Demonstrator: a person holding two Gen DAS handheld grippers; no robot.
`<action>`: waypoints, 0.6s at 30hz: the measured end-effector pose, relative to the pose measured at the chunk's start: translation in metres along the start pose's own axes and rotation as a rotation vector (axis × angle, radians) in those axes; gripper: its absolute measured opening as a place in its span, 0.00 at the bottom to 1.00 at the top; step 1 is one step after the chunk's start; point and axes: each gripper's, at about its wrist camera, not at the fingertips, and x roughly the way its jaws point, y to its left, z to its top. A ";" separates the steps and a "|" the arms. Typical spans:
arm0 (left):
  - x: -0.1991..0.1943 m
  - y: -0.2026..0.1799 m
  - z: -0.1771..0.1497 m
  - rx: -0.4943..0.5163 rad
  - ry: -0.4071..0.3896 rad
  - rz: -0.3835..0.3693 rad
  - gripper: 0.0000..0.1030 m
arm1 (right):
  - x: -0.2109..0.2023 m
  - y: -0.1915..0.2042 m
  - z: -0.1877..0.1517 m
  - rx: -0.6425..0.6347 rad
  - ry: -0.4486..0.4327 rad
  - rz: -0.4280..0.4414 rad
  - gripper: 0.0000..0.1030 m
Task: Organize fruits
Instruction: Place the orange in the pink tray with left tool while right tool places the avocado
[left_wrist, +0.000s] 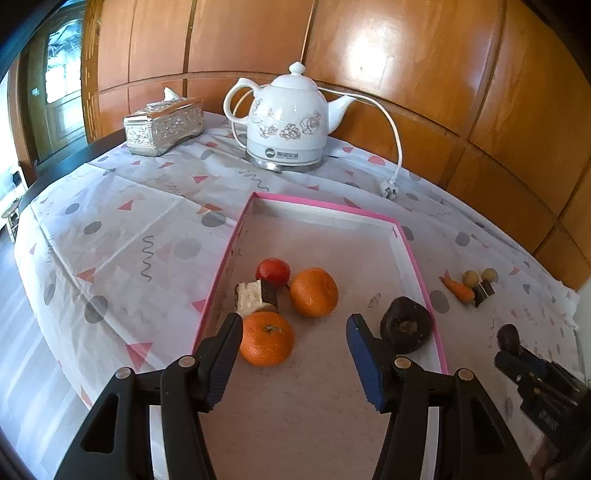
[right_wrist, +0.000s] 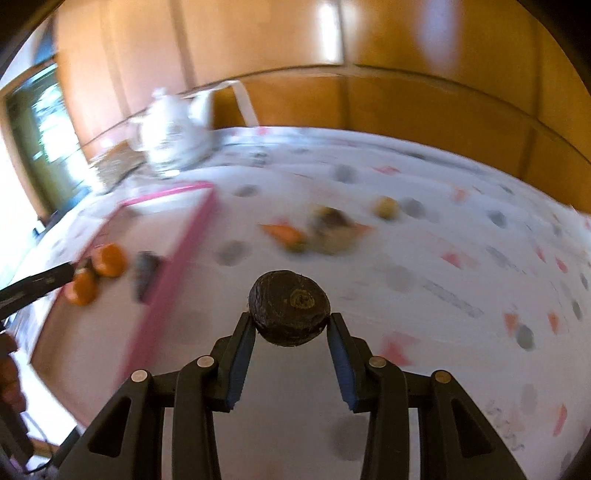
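The left wrist view looks down from close above the near end of the pink tray (left_wrist: 236, 236) toward the kettle (left_wrist: 286, 118), while the blurred right wrist view faces the same way from just right of that tray (right_wrist: 173, 254), both sharing tray and kettle (right_wrist: 170, 136).

— What sits in the tray (left_wrist: 402, 240)?

— Two oranges (left_wrist: 266, 338) (left_wrist: 313, 292), with a tomato (left_wrist: 273, 271) behind them and a cake piece (left_wrist: 255, 298) just left of it. A dark fruit (left_wrist: 406, 329) lies against the tray's right wall.

— And outside it?

— Right of the tray, on the tablecloth (left_wrist: 122, 229), a carrot (left_wrist: 458, 289) beside two small round fruits (left_wrist: 480, 276), perhaps longans. Behind the tray stands the kettle (left_wrist: 288, 118), the tissue box (left_wrist: 164, 125) to its left.

— Anything held?

— The right gripper (right_wrist: 291, 323) holds another dark fruit (right_wrist: 289, 307) above the cloth, right of the tray.
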 end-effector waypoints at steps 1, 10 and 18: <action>-0.001 0.001 0.000 -0.002 -0.002 -0.001 0.57 | 0.000 0.010 0.003 -0.018 -0.002 0.028 0.39; -0.008 0.014 0.002 -0.029 -0.018 0.004 0.57 | 0.011 0.084 0.020 -0.140 0.038 0.241 0.39; -0.008 0.017 0.003 -0.033 -0.016 0.002 0.57 | 0.034 0.116 0.021 -0.190 0.100 0.279 0.41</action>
